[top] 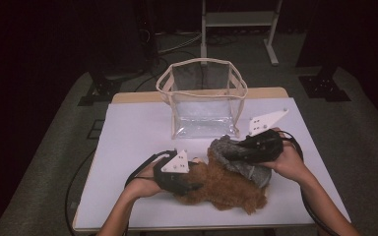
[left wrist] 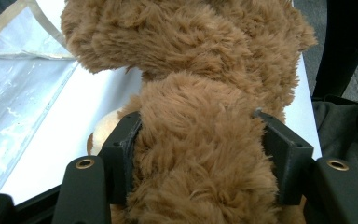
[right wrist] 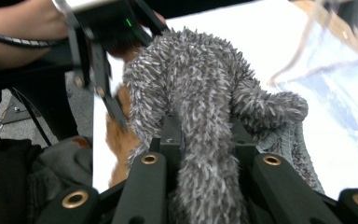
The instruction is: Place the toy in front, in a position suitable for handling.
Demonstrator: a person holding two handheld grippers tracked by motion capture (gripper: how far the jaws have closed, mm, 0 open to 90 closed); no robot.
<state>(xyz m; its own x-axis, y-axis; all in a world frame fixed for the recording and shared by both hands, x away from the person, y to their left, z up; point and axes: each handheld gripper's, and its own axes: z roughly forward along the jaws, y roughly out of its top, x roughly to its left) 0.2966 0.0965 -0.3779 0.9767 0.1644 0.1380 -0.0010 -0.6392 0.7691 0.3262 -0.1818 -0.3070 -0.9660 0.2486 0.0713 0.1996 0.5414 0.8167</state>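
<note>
L gripper (left wrist: 196, 154): jaws clamped on brown plush (left wrist: 200, 140), fur bulging btwn pads | R gripper (right wrist: 205, 135): jaws narrow, pinching grey plush (right wrist: 191, 88) limb, long axis fwd from jaws | clear bag (top: 203, 98) ahead of R jaws, mouth up; R hand nearer → grey goes first imo

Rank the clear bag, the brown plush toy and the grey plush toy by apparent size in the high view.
1. Clear bag, though it stands farther away.
2. Brown plush toy.
3. Grey plush toy, partly hidden by the right gripper.
</note>
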